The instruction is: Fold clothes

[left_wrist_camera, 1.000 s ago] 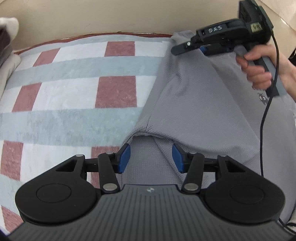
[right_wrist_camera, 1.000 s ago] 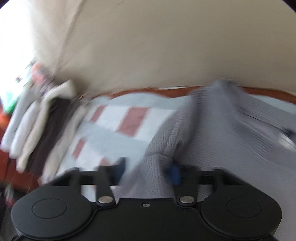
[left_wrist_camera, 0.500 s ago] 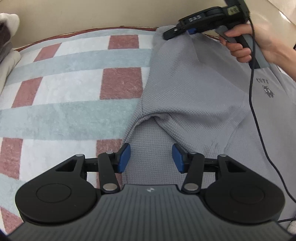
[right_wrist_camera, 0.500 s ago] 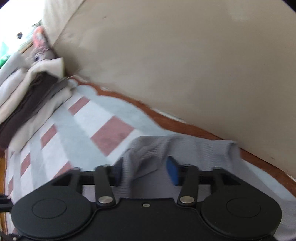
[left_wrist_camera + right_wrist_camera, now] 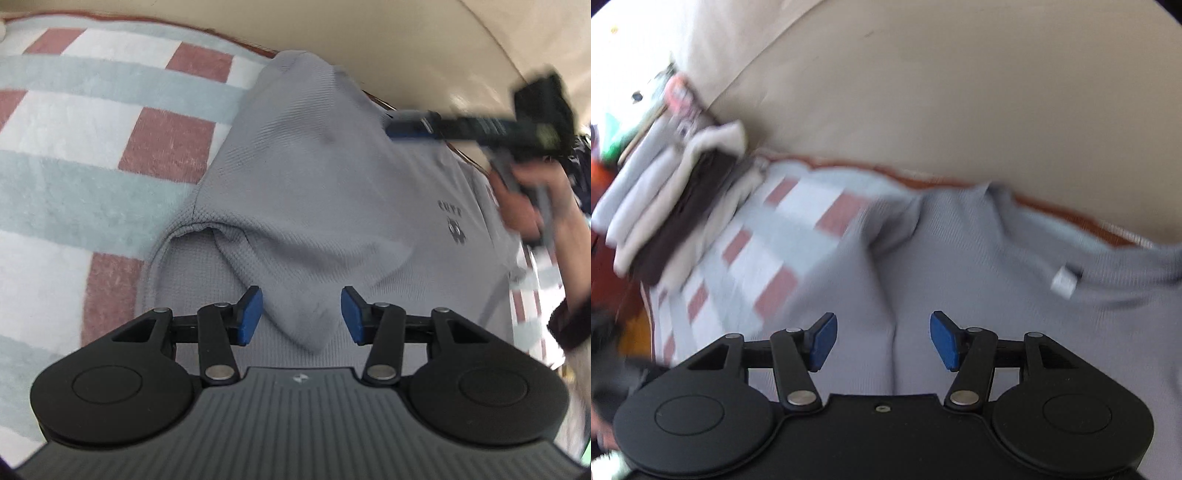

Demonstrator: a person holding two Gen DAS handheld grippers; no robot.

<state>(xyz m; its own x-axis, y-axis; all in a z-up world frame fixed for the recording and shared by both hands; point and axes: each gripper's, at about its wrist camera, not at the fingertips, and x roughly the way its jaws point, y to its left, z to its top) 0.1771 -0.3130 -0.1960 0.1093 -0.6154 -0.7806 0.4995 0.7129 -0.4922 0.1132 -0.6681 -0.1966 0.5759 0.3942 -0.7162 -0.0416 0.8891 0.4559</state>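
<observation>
A grey waffle-knit shirt (image 5: 317, 192) lies spread over a checked blanket (image 5: 110, 155) of pale blue, white and dusty red squares; the blanket runs up to a beige wall (image 5: 406, 48), with a reddish-brown edge showing along the foot of that wall.

In the left wrist view the left gripper (image 5: 301, 315) hangs low over the near part of the shirt, its jaws spread wide, blue pads (image 5: 250, 314) apart on either side of a raised fold of grey cloth that pokes up between them; neither pad presses the cloth. A sleeve of the shirt is folded across the body, its hem making a curved edge just beyond the left pad; a small dark printed motif (image 5: 456, 225) sits on the chest toward the right. Farther off, at the upper right, the right gripper (image 5: 413, 127) appears motion-blurred above the far edge of the shirt, held by a hand (image 5: 524, 206) with a dark cuff at the wrist.

In the right wrist view, itself blurred, the jaws of the right gripper (image 5: 882, 341) are likewise spread, with nothing between the blue pads (image 5: 823, 341) but the grey shirt (image 5: 960, 266) lying below; a crease runs up the cloth between them, and a small white tag (image 5: 1063, 282) shows at the right, near the neckline. At the left, against the wall, stands a stack of folded clothes (image 5: 668, 199) in white, cream and dark brown, resting at the far end of the blanket (image 5: 783, 236), well apart from the shirt.
</observation>
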